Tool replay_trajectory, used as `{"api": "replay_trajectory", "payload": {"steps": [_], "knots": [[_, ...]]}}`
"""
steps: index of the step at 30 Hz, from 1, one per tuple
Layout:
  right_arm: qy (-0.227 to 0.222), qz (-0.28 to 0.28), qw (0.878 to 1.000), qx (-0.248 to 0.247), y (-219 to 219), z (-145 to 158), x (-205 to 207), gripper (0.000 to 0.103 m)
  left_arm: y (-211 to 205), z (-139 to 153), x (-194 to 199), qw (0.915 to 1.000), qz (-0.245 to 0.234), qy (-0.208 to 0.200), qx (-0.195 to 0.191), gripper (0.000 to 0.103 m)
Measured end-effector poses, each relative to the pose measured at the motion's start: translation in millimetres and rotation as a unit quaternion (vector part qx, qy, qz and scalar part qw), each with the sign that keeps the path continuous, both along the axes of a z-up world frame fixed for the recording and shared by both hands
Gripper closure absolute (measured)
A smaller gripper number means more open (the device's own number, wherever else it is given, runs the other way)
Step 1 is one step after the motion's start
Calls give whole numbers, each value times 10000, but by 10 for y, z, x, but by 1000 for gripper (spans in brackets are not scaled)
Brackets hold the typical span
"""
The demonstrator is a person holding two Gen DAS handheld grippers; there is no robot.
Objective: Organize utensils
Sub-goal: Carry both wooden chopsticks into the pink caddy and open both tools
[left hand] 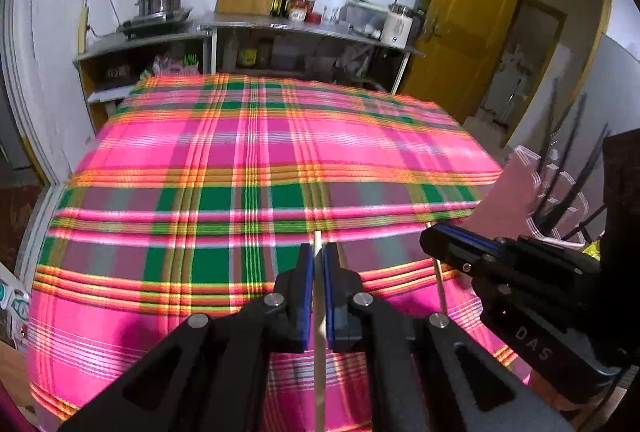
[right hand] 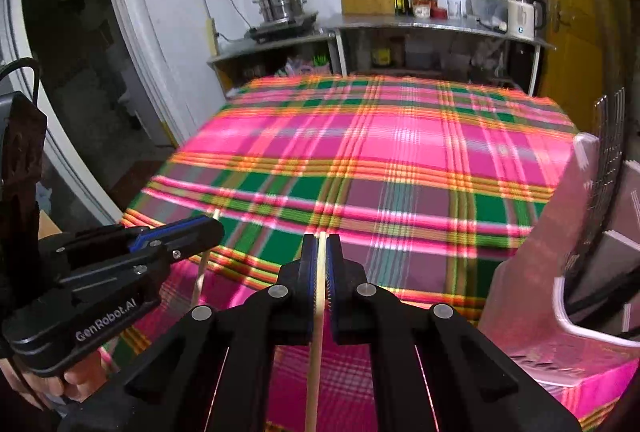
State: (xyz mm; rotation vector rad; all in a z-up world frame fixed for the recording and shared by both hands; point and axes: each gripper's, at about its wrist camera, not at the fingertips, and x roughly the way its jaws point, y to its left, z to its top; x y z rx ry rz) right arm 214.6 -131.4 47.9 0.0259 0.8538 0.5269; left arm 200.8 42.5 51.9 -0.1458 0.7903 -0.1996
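The left hand-held gripper (left hand: 319, 252) is closed on a pale wooden chopstick (left hand: 318, 332), which runs lengthwise between its blue pads and pokes out just past the fingertips toward the far side. The right hand-held gripper (right hand: 321, 244) pinches a second pale chopstick (right hand: 316, 332) the same way, its tip showing just beyond the pads and its length trailing back toward the near edge of the view. Both are held above the desk (left hand: 240, 151), which is covered in a pink, green and orange plaid cloth.

In the left wrist view the right hand-held gripper (left hand: 430, 236) comes in from the right, its chopstick (left hand: 440, 288) hanging below its fingers. In the right wrist view the left hand-held gripper (right hand: 216, 222) sits to the left, its chopstick (right hand: 202, 268) slanting downward.

A pink utensil holder (right hand: 528, 292) stands at the near right edge of the desk, just right of the right hand-held gripper; dark sticks (left hand: 568, 167) rise from it.
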Motion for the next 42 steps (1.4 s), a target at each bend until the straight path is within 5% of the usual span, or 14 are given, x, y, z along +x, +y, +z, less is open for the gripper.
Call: {"api": "replay_trajectory", "payload": {"steps": [15, 42], "knots": [[-525, -255, 9981, 220, -408, 570, -316, 99, -182, 549, -356, 9987, -185, -483, 42, 97], [-855, -610, 9936, 412, -1052, 919, -817, 99, -567, 819, -814, 9971, -544, -506, 147, 97]]}}
